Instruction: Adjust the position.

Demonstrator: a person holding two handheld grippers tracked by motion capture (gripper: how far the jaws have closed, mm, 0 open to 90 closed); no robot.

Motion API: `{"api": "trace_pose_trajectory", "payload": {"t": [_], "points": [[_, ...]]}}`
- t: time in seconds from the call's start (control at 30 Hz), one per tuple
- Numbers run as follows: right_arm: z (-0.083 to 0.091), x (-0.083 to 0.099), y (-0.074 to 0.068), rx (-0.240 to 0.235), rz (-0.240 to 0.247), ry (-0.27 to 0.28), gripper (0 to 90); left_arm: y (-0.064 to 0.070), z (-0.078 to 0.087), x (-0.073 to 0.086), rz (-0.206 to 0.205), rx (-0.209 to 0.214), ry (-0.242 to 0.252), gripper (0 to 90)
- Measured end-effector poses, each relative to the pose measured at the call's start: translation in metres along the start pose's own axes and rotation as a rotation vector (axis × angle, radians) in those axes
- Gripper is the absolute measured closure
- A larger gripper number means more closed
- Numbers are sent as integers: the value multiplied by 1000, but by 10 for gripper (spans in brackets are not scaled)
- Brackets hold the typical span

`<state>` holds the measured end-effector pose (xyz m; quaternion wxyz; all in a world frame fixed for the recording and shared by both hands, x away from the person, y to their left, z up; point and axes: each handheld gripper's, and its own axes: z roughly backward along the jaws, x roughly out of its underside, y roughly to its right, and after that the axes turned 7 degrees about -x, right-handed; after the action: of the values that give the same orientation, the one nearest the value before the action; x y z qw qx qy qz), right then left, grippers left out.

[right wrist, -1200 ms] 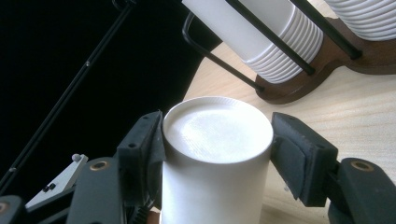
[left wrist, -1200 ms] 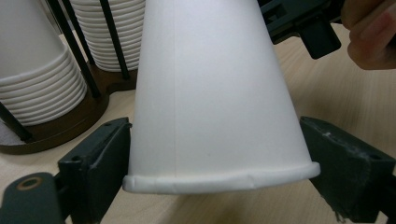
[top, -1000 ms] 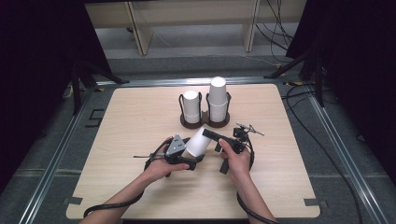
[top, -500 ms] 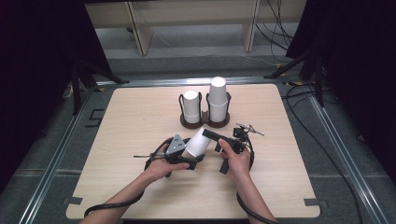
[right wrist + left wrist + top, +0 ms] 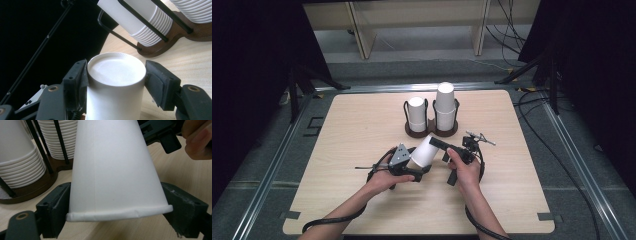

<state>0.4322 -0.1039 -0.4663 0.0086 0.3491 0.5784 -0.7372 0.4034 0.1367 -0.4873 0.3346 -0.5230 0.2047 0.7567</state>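
Nothing has visibly moved since the earlier pictures.

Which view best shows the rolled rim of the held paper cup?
The left gripper view: the rolled rim crosses the frame close up, slightly dented, between the left claw's pads. The right gripper view shows the paper cup's closed base between the right claw. The high view shows the cup small and tilted.

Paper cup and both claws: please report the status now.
Left claw shut on paper cup near its rim. Right claw shut on its closed base end. Cup tilted above table; cup holder behind, apart.
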Motion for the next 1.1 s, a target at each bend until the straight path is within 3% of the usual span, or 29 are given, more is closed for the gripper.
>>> {"api": "trace_pose_trajectory", "payload": {"t": [0.07, 0.1, 0.17, 0.23, 0.33, 0.37, 0.4, 0.43, 0.57, 0.6, 0.7, 0.93, 1.0, 1.03, 1.1], "points": [[0, 0, 1, 1, 1, 4, 374, 0, 0, 1, 3, -2, 12, 139], [0, 1, 0, -9, -29, 7, 374, 0, 0, 1, 5, -3, 16, 138], [1, 0, 0, -23, -24, 7, 374, 0, 1, 1, 1, -8, 12, 138], [1, 0, 0, -10, -26, 14, 374, 1, 1, 2, 10, -21, 32, 135], [1, 0, 3, -29, -15, 30, 374, 1, 1, 3, 20, -30, 60, 134], [2, 0, 1, -38, -50, 32, 374, 1, 3, 3, 19, -48, 56, 134], [2, -1, 1, -16, -28, 35, 374, 1, 3, 3, 23, -55, 63, 128], [2, -2, 1, -36, -39, 45, 374, 1, 3, 3, 28, -61, 67, 125], [4, -4, 1, -28, -29, 52, 374, 2, 3, 5, 36, -77, 81, 123], [3, -4, -1, -50, -80, 54, 374, 3, 3, 5, 35, -82, 86, 121], [4, -5, 1, -24, -46, 60, 374, 3, 2, 6, 42, -86, 115, 117], [3, -4, 4, -38, -44, 63, 374, 4, 3, 6, 26, -92, 126, 122], [2, -3, 1, -32, -83, 58, 374, 4, 2, 6, 27, -90, 128, 131], [3, -3, 3, -29, -52, 56, 374, 4, 3, 5, 22, -90, 128, 136], [2, -3, 3, -24, -53, 57, 374, 3, 3, 6, 18, -88, 128, 140]]}}
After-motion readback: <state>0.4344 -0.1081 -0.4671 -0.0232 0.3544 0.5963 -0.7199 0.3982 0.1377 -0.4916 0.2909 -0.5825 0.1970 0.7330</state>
